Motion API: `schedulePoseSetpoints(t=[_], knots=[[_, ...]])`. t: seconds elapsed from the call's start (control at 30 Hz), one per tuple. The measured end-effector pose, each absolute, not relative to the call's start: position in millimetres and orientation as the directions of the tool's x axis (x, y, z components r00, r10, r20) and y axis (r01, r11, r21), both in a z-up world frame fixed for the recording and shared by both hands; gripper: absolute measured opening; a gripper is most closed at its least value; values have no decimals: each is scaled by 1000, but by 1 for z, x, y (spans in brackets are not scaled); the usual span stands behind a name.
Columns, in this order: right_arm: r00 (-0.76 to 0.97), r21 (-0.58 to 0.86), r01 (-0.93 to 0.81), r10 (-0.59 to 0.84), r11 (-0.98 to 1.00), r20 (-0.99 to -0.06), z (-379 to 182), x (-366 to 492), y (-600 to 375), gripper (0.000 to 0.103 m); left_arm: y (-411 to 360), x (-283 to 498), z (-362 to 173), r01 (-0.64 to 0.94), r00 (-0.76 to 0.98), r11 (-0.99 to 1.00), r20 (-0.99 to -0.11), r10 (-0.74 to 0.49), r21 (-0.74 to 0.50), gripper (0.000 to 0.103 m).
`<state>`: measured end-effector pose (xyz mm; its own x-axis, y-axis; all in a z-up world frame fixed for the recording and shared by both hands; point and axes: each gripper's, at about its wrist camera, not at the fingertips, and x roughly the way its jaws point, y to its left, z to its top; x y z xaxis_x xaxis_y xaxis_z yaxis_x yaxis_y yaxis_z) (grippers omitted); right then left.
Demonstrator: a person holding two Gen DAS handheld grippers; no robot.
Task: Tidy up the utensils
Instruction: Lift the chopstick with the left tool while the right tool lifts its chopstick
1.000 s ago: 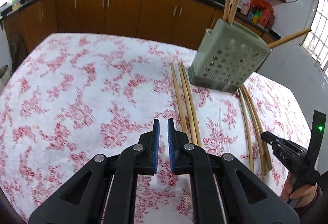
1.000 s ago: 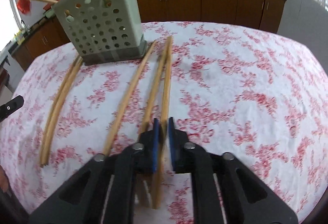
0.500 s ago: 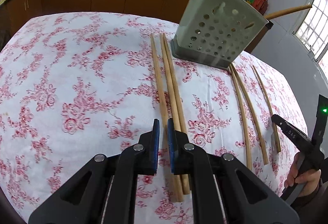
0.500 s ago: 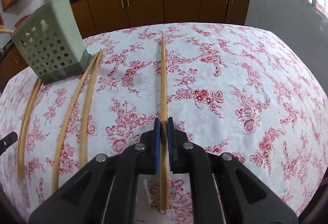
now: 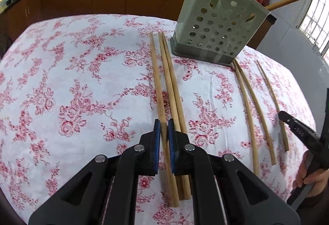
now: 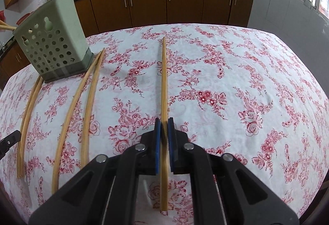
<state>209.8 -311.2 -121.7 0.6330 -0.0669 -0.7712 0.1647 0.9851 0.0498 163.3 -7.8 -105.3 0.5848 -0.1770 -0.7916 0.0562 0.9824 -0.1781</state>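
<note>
A pale green perforated utensil holder (image 5: 218,23) stands on the floral tablecloth and holds several chopsticks; it also shows in the right wrist view (image 6: 53,43). Wooden chopsticks lie on the cloth. My left gripper (image 5: 163,132) has its jaws narrowly apart around the leftmost chopstick (image 5: 157,81) of a group of three; whether the pads press on it is unclear. My right gripper (image 6: 163,132) is shut on a single chopstick (image 6: 164,81), which points away from me over the table. The right gripper also shows at the left wrist view's right edge (image 5: 296,128).
Two more chopsticks (image 5: 173,85) lie right of the left gripper. Curved-looking chopsticks (image 6: 82,101) lie beside the holder, with another pair (image 6: 26,118) further left. Brown kitchen cabinets (image 6: 164,4) and a dark counter stand behind the table.
My left gripper has moved forward and right onto the three chopsticks and now straddles the leftmost one. My right gripper has closed on one chopstick and carried it right, away from the others.
</note>
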Motion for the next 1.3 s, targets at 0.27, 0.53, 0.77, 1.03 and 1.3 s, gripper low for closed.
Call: schedulePoseSetpoints(t=[0.27,0.53,0.77,1.03,1.3], knots=[[651,65,120,-29,991,-759,-125,206,-307,8,36,175,-102,-89,610,990,-792,-33,-110,8],[657,85,107,-6,991,-754,-125,207,-307,9,50,174,-102,-83,626,995,-780,8,-56,9],[659,111,107,14,988,-752,-125,207,-312,9,49,171,-104,-71,640,996,-769,9,-48,10],[659,112,107,14,988,-752,-125,207,-313,10,51,172,-104,-73,641,996,-768,4,-55,10],[660,125,108,23,986,-751,-126,207,-313,10,53,171,-103,-74,643,994,-766,-14,-80,10]])
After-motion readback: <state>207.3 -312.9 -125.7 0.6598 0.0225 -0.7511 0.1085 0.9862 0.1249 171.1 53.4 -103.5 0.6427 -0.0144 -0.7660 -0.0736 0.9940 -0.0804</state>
